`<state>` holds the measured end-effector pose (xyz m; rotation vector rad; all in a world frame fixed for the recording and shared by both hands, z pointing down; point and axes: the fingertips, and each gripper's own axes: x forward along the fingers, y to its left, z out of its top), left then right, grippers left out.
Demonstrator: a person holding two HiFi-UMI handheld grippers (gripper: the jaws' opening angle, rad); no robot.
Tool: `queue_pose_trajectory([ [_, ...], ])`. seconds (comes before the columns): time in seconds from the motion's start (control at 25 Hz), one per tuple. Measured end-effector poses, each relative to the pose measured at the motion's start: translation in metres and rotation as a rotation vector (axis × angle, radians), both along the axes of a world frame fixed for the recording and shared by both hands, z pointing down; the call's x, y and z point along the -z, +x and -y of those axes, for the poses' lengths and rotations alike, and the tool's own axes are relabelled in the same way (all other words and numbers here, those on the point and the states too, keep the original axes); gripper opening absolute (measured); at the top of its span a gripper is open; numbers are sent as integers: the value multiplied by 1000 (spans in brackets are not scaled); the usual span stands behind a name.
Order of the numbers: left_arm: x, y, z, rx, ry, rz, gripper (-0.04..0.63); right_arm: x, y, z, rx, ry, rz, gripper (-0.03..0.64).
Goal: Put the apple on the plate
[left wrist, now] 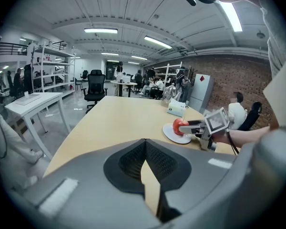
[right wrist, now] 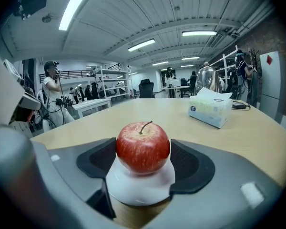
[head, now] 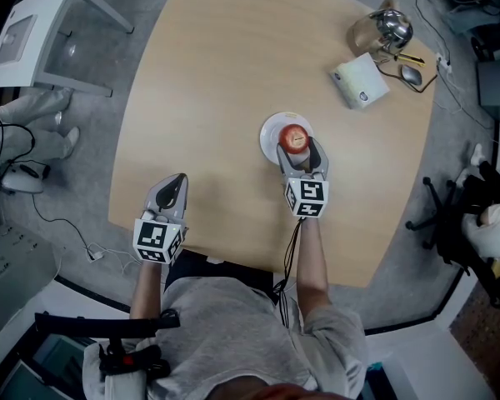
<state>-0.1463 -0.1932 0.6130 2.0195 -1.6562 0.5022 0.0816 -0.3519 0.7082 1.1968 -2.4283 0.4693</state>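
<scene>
A pale wooden table stood on grey carpet. Near its far right edge lay a white tissue box, a shiny kettle just beyond it and a computer mouse beside it — all close together. A white desk stood off to the left, and a black office chair to the right.

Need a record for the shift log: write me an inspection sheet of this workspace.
Surface: light wooden table with a curved edge.
Job's things: apple upright on the white plate.
Clutter: tissue box, kettle and mouse at the far right edge.
Grippers: right gripper closed on the apple; left gripper shut, empty, at the near edge.
Cables: black cable runs from the right gripper back along the arm; floor cable at left.
Surroundings: white desk, office chair, person standing farther off.
</scene>
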Motion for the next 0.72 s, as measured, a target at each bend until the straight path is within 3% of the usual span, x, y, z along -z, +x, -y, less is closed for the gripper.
queue_pose_trajectory([
  [0.72,2,-1,3,1,21,-6,18,1,2,3,-1,2,-16,370],
])
